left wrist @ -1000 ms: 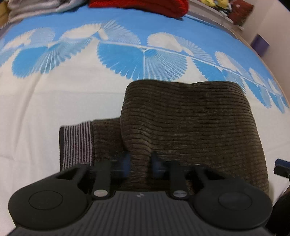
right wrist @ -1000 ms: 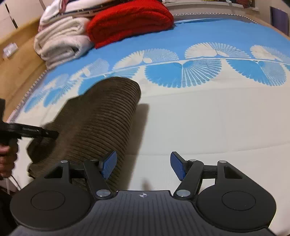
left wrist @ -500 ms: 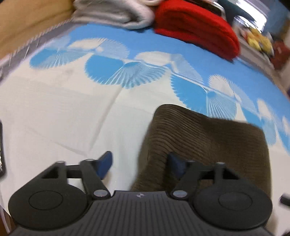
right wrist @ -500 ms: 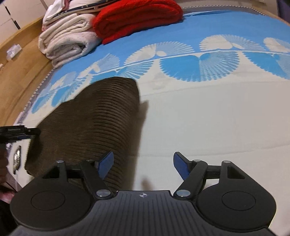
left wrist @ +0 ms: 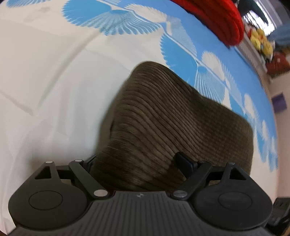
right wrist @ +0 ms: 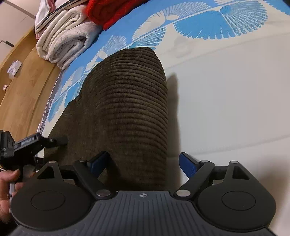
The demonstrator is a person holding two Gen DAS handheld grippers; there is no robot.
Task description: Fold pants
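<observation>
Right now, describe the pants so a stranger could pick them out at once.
Start at the bed's white sheet with blue fan shapes. The brown corduroy pants lie folded on it, near the edge by the wooden floor. Unlike the folded red blanket and cream blanket stacked further up, they are dark and ribbed.

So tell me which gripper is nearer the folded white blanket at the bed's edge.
Left. The white blanket lies at the bed's far left corner; the left gripper sits at the brown pants' left side, the right gripper straddles their right edge, farther off.
</observation>
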